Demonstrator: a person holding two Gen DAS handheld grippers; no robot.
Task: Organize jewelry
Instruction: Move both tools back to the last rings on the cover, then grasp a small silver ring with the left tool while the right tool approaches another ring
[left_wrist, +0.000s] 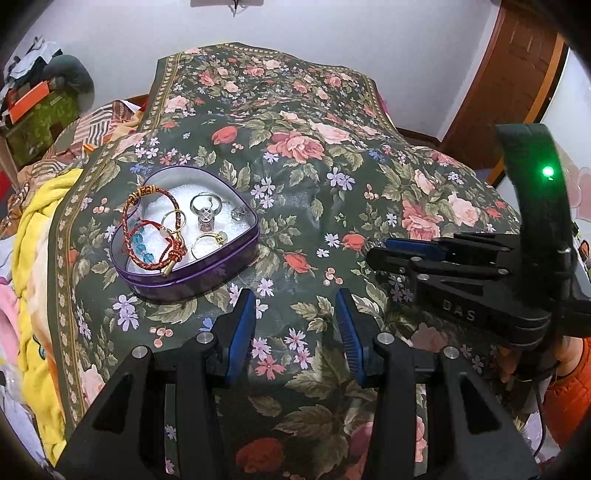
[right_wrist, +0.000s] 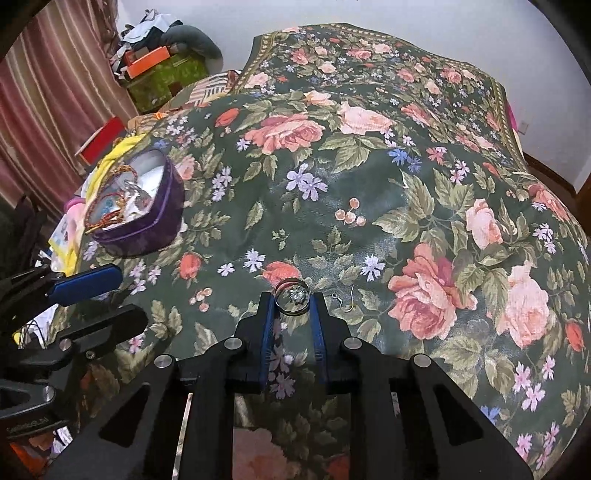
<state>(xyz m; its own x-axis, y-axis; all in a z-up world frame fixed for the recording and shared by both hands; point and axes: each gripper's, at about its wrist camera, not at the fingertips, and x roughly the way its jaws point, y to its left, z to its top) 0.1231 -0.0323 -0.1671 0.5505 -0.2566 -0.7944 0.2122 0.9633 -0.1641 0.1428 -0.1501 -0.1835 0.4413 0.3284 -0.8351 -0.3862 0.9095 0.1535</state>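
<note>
A heart-shaped tin (left_wrist: 192, 258), sitting ahead-left of the spread, empty left tongs (left_wrist: 295, 314), is holding bracelets (left_wrist: 147, 229) and rings (left_wrist: 208, 242); the right tongs (right_wrist: 293, 306) are pinching a ring (right_wrist: 293, 297).

Black left gripper (left_wrist: 295, 325), blue pads, silver screws, orange sleeve (left_wrist: 569, 391)

The floral cloth (right_wrist: 369, 192) looks glossy, like coated fabric, with a soft sheen. The heart tin (left_wrist: 207, 275) is purple painted metal, silvery inside. The ring (right_wrist: 291, 297) is shiny metal; the cord bracelets (left_wrist: 147, 221) are woven. Each claw (left_wrist: 295, 314) is matt black plastic with ribbed blue pads (left_wrist: 242, 325).
</note>
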